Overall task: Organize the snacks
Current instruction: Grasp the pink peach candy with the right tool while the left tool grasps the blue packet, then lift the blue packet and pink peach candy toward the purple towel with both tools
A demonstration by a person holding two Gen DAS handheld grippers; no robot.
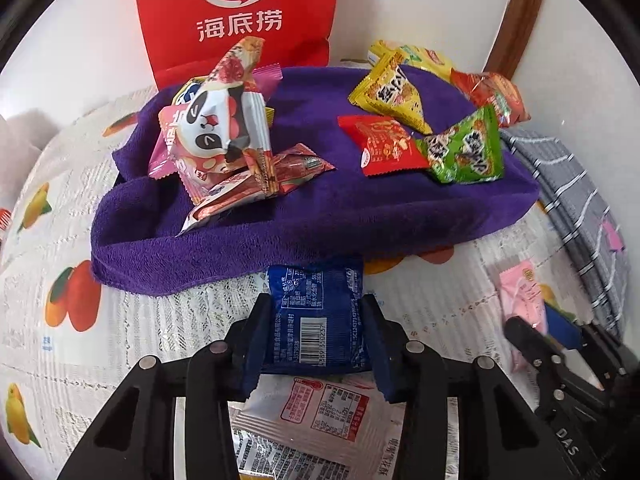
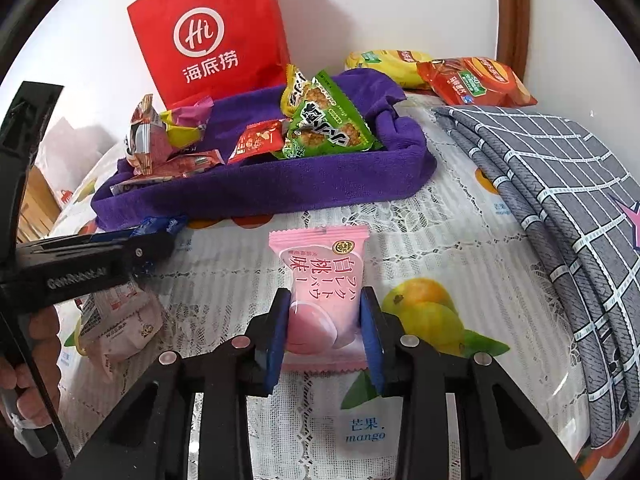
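My left gripper (image 1: pixel 316 312) is shut on a blue snack packet (image 1: pixel 316 320), held just in front of the purple towel (image 1: pixel 280 240). My right gripper (image 2: pixel 325 306) is shut on a pink peach-flavour packet (image 2: pixel 324 296) above the tablecloth. The purple towel (image 2: pixel 256 192) carries two snack groups: a pink and panda-printed pile (image 1: pixel 216 132) at left, and yellow (image 1: pixel 390 94), red (image 1: pixel 380 146) and green (image 1: pixel 466 148) packets at right. The left gripper (image 2: pixel 160 236) with the blue packet (image 2: pixel 160 224) shows at left in the right wrist view. The right gripper (image 1: pixel 548 340) shows at the right edge of the left wrist view.
A red paper bag (image 1: pixel 240 16) stands against the wall behind the towel. A folded grey checked cloth (image 2: pixel 560 208) lies at right. A white and red packet (image 1: pixel 312 420) lies under my left gripper. Yellow and orange bags (image 2: pixel 472 76) sit at back right. A fruit-print lace tablecloth (image 2: pixel 440 240) covers the table.
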